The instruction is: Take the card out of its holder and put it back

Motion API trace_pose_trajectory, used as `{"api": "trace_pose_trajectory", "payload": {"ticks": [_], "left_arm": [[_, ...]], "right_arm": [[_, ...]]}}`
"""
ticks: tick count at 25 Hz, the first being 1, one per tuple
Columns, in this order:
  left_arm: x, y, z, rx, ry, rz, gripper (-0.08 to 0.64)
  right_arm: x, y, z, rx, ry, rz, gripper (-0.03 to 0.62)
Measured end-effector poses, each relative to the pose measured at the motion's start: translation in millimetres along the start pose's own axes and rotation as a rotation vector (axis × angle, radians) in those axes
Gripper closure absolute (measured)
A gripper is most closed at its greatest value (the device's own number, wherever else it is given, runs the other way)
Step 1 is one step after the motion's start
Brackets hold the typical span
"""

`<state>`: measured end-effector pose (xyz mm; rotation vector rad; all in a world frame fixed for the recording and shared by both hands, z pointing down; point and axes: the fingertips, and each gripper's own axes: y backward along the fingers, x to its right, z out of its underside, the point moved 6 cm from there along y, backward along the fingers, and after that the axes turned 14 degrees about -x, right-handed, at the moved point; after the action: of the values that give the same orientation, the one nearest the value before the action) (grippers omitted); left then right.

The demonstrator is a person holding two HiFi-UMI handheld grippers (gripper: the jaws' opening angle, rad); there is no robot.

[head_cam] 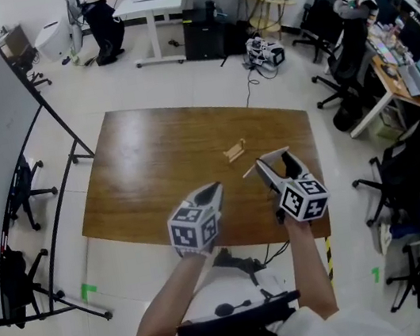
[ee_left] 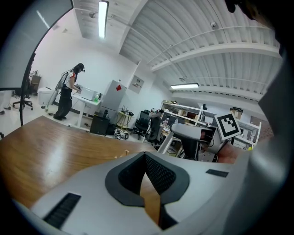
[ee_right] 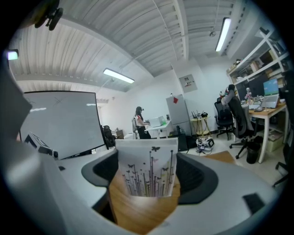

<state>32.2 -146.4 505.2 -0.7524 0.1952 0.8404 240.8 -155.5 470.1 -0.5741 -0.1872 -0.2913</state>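
Forearms stretched forward side by side over near edge of table (head_cam: 145, 162), wrists level. Right gripper (head_cam: 272, 162) spread wide, pads pressed on both side edges of card (ee_right: 147, 172), holding it upright over the wood, near holder (head_cam: 235, 151) but apart from it. Left gripper (head_cam: 213, 192) pinched closed on nothing, just beside the right, tips pointing toward holder.
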Motion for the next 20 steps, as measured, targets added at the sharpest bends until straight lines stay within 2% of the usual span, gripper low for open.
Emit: {"api": "trace_pose_trajectory", "payload": {"ticks": [11, 20], "left_arm": [[-17.7, -15.9, -9.8, -0.015, 0.045, -0.057, 0.569], [-30.9, -32.6, -12.4, -0.032, 0.066, -0.069, 0.569]], "right_arm": [[28.5, -81.3, -41.7, -0.102, 0.114, -0.060, 0.181], [47.8, -148.1, -52.4, -0.188, 0.076, -0.120, 0.181]]}}
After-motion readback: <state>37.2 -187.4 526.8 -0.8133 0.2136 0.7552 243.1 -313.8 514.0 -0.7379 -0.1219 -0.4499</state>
